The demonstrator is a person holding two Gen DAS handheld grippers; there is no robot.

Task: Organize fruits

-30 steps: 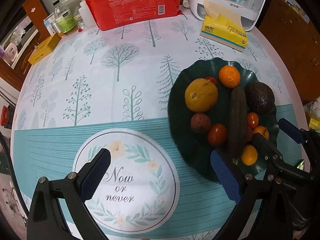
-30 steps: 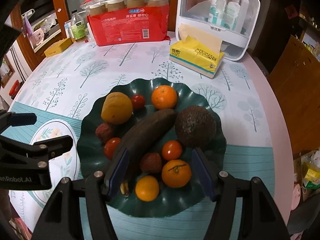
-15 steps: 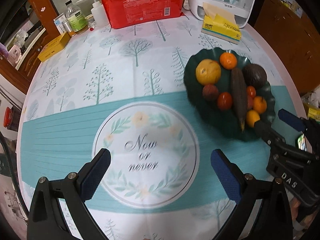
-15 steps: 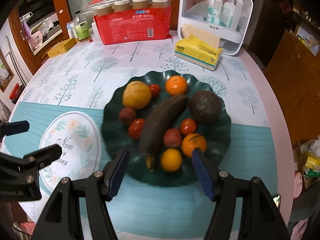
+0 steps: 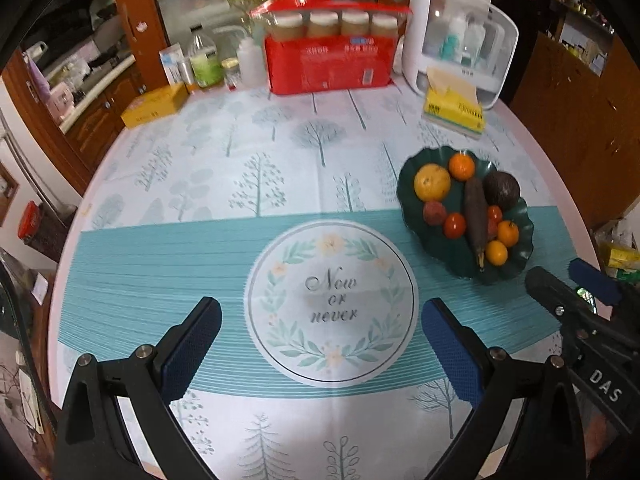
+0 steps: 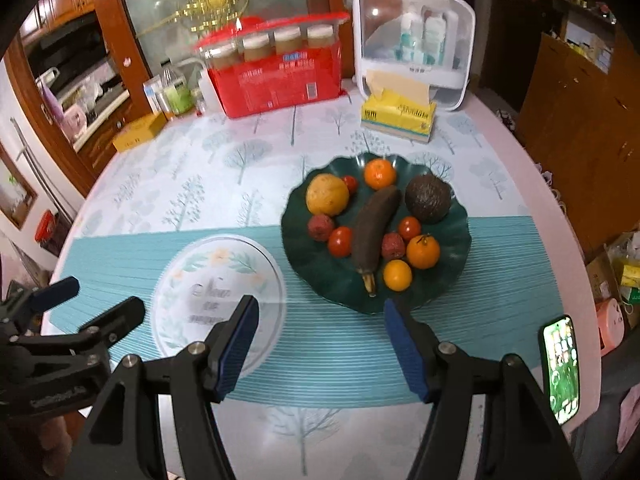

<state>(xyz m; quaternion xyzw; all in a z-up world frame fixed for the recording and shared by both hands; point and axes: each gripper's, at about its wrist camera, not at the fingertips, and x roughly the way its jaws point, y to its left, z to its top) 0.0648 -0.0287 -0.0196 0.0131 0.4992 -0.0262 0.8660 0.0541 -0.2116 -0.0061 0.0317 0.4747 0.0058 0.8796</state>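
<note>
I see the green plate (image 6: pixel 456 256) of fruit at about one o'clock from my right gripper (image 6: pixel 318 350), whose jaws stand apart over bare tablecloth with nothing between them. On the plate a dark banana (image 6: pixel 374 228) lies across the middle, an avocado (image 6: pixel 427 199) at its two o'clock. My left gripper (image 5: pixel 318 354) is spread wide too, empty, above the round "Now or never" print (image 5: pixel 331 301).

One green plate (image 6: pixel 456 240), three oranges (image 6: pixel 423 251), three tomatoes (image 6: pixel 340 241), two lychees (image 6: pixel 320 227), one dark banana (image 6: pixel 374 228), one avocado (image 6: pixel 427 198), one yellow fruit (image 6: pixel 327 194).
</note>
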